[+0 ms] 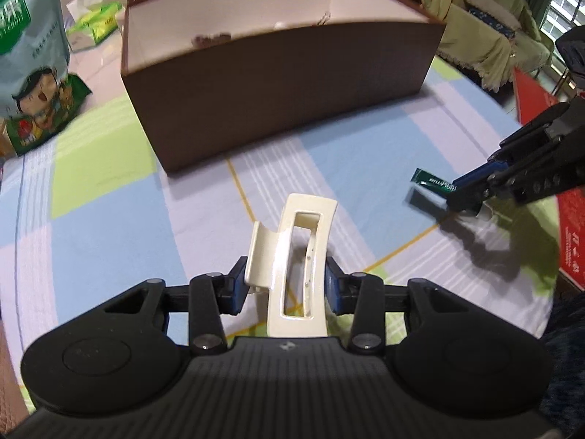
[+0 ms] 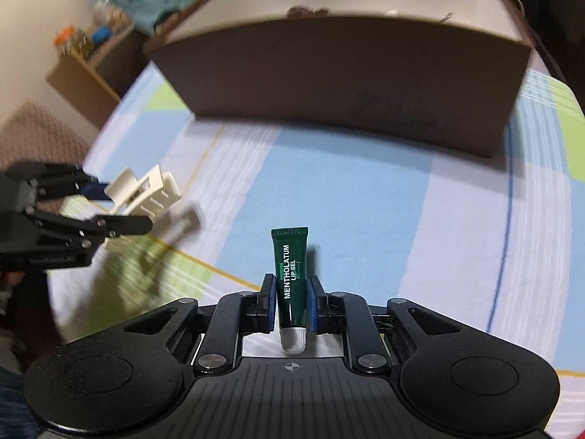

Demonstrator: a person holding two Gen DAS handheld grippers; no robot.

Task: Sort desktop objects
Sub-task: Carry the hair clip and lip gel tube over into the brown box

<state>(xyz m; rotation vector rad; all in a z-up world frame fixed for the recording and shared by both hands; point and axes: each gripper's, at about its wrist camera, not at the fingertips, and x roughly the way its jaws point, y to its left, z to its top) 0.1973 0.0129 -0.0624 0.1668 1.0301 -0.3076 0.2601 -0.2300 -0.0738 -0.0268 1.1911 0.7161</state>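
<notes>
My left gripper (image 1: 285, 285) is shut on a cream hair claw clip (image 1: 292, 256), held above the checked cloth. The right wrist view shows the same clip (image 2: 146, 190) at the far left, in that gripper (image 2: 109, 205). My right gripper (image 2: 291, 301) is shut on a dark green lip gel tube (image 2: 290, 274), white cap toward the camera. In the left wrist view the tube (image 1: 433, 182) pokes out of the right gripper (image 1: 471, 190) at the right. A brown open-topped box (image 1: 278, 84) with a white inside stands ahead of both grippers, also in the right wrist view (image 2: 340, 84).
A green snack bag (image 1: 29, 58) and a tissue pack (image 1: 95, 22) stand left of the box. A red board (image 1: 570, 226) lies at the table's right edge. A small shelf (image 2: 84, 62) sits beyond the table's left side. Small items lie low inside the box.
</notes>
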